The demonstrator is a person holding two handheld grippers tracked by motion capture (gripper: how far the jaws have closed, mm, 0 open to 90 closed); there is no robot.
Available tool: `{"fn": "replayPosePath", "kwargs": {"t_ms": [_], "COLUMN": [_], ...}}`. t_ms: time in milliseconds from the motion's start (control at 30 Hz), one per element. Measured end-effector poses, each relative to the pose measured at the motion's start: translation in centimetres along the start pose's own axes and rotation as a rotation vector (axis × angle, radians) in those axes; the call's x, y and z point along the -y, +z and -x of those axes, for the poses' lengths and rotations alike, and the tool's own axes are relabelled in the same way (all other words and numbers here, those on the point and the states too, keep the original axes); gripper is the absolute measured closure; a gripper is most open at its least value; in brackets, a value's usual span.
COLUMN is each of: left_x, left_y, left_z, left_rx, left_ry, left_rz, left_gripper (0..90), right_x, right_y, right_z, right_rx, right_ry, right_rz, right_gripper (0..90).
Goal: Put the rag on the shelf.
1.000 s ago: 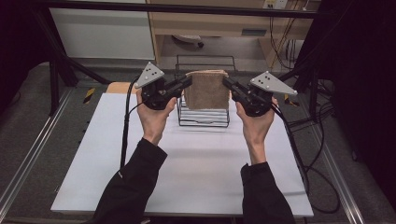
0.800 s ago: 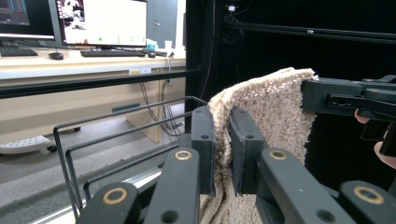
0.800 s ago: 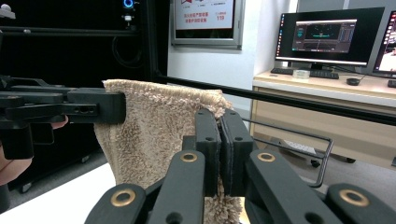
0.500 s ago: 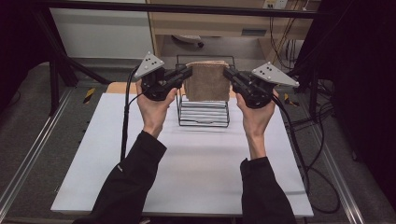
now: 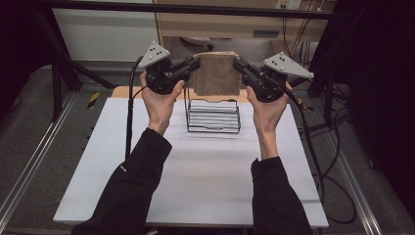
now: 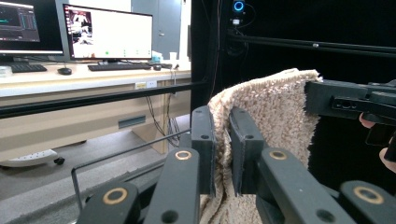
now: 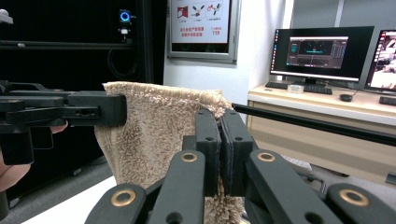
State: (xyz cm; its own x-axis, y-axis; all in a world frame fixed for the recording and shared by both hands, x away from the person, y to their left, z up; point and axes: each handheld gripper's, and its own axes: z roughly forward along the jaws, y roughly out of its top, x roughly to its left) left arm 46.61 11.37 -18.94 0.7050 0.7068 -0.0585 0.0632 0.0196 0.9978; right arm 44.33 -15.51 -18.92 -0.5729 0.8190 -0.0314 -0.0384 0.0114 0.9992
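Note:
A beige terry towel (image 5: 216,73) hangs folded in the air above a black wire rack (image 5: 213,115). My left gripper (image 5: 195,63) is shut on the towel's upper left corner, and my right gripper (image 5: 237,64) is shut on its upper right corner. In the left gripper view the towel (image 6: 275,116) is pinched between the two black jaws of my left gripper (image 6: 223,140), with the other gripper holding the far corner. In the right gripper view the towel (image 7: 154,130) runs into the closed jaws of my right gripper (image 7: 219,135). The towel's lower edge hangs just above the rack's top.
The rack stands at the far middle of a white tabletop (image 5: 195,181). A tan board (image 5: 122,91) lies behind the table's far left edge. Cables (image 5: 313,147) trail off the right side. Metal frame rails (image 5: 29,166) flank the table.
Both hands have risen together, lifting the towel up out of the rack until its lower edge hangs above the rack's top wires.

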Motion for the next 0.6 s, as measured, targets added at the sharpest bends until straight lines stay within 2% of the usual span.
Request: {"fn": "replayPosePath", "kwargs": {"t_ms": [400, 600], "left_x": [-1.5, -2.0], "left_y": [0.8, 1.5], "left_z": [-0.8, -1.2], "left_rx": [-0.017, -0.021], "left_ry": [0.02, 0.026], "left_rz": [0.001, -0.002], "left_gripper": [81.0, 81.0], "right_x": [-1.1, -1.6], "right_y": [1.3, 1.8], "right_z": [0.6, 1.1], "right_rx": [0.004, 0.012], "right_ry": [0.01, 0.0], "right_rz": [0.006, 0.008], "right_gripper": [87.5, 87.5]}}
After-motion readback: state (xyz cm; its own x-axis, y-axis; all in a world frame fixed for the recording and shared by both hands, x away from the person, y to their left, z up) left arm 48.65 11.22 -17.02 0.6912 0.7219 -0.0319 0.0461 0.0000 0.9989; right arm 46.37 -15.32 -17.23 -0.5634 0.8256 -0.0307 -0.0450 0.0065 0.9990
